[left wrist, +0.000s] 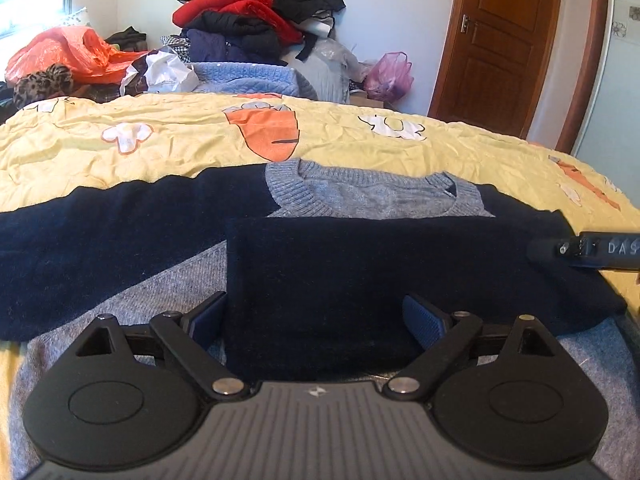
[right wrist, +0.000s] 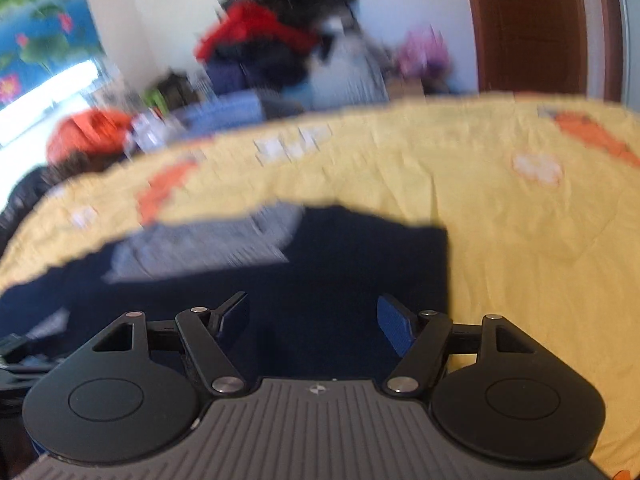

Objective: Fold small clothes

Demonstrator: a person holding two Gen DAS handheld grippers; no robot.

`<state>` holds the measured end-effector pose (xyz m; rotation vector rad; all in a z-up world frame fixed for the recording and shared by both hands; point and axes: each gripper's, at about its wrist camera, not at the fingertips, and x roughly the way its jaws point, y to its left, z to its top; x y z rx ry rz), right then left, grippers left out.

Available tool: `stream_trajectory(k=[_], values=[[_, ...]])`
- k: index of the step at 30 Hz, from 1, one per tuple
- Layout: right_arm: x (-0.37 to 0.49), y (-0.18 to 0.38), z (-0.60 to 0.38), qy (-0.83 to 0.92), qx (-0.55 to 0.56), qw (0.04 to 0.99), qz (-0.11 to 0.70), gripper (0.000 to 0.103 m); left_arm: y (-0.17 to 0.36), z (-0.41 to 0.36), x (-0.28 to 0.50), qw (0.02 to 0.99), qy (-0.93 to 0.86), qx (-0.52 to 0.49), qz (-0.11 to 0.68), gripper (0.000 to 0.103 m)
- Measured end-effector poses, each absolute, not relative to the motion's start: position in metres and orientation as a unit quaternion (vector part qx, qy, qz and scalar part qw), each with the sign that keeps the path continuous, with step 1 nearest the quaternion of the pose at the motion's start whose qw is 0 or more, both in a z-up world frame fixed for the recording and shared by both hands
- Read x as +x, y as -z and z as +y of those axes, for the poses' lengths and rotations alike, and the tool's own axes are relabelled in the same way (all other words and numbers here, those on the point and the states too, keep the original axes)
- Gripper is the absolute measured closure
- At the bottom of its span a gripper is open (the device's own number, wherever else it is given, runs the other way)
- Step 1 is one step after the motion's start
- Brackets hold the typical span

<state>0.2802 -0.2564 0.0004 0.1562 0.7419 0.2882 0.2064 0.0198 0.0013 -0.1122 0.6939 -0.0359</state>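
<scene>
Left wrist view: the left gripper (left wrist: 316, 320) hangs with its jaws spread wide and nothing pinched, low over the sweater (left wrist: 360, 264). The sweater lies flat on the bed (left wrist: 180, 144), grey collar toward the far side, with one navy sleeve folded across its chest and the other sleeve (left wrist: 100, 232) lying out to the left. The folded panel sits loose. A finger (left wrist: 424, 324) dragging over the knit could snag it and pull the fold open. The tip of the right gripper (left wrist: 584, 250) shows at the right edge, close above the fabric; it could brush the folded shoulder and skew it.

Right wrist view: badly blurred. The right gripper (right wrist: 314, 322) is also open and empty, its fingers above the navy cloth near the sweater's right edge (right wrist: 440, 264). At that pace, a grab could take only the top layer, or catch the yellow sheet (right wrist: 520, 240) along with the knit. The clothes pile (right wrist: 280, 40) beyond the bed lies well apart.
</scene>
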Motion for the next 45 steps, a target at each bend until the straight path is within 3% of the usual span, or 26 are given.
stream_trajectory(k=[3,9,14,20,27,29,31,33,37,45], values=[[0.263,0.012,-0.249,-0.158,0.015,0.933,0.322,0.023,0.000,0.025,0.207,0.939,0.021,-0.065,0.336,0.010],[0.262,0.011,-0.230,-0.132,-0.042,0.936,0.322,0.017,-0.013,0.069,0.171,0.947,0.007,-0.151,0.284,0.009],[0.261,0.011,-0.233,-0.128,-0.037,0.937,0.321,0.016,-0.033,0.199,0.117,0.937,-0.095,-0.267,0.206,0.009],[0.263,0.011,-0.232,-0.131,-0.034,0.938,0.321,0.014,-0.011,0.387,0.070,0.831,-0.286,-0.452,0.153,0.009],[0.263,0.011,-0.235,-0.133,-0.021,0.938,0.319,0.014,0.023,0.457,0.061,0.780,-0.294,-0.534,0.140,0.010],[0.263,0.011,-0.235,-0.133,-0.022,0.938,0.320,0.014,0.025,0.460,0.065,0.783,-0.297,-0.528,0.143,0.021],[0.263,0.010,-0.234,-0.132,-0.023,0.938,0.320,0.014,0.029,0.463,0.071,0.782,-0.301,-0.524,0.154,0.071],[0.262,0.010,-0.234,-0.132,-0.023,0.938,0.320,0.013,0.036,0.467,0.076,0.774,-0.317,-0.518,0.180,0.089],[0.262,0.010,-0.235,-0.133,-0.019,0.938,0.319,0.013,0.028,0.460,0.087,0.795,-0.334,-0.466,0.198,0.098],[0.263,0.010,-0.236,-0.138,-0.009,0.938,0.319,0.011,-0.055,0.355,0.111,0.875,-0.253,-0.394,0.124,0.099]])
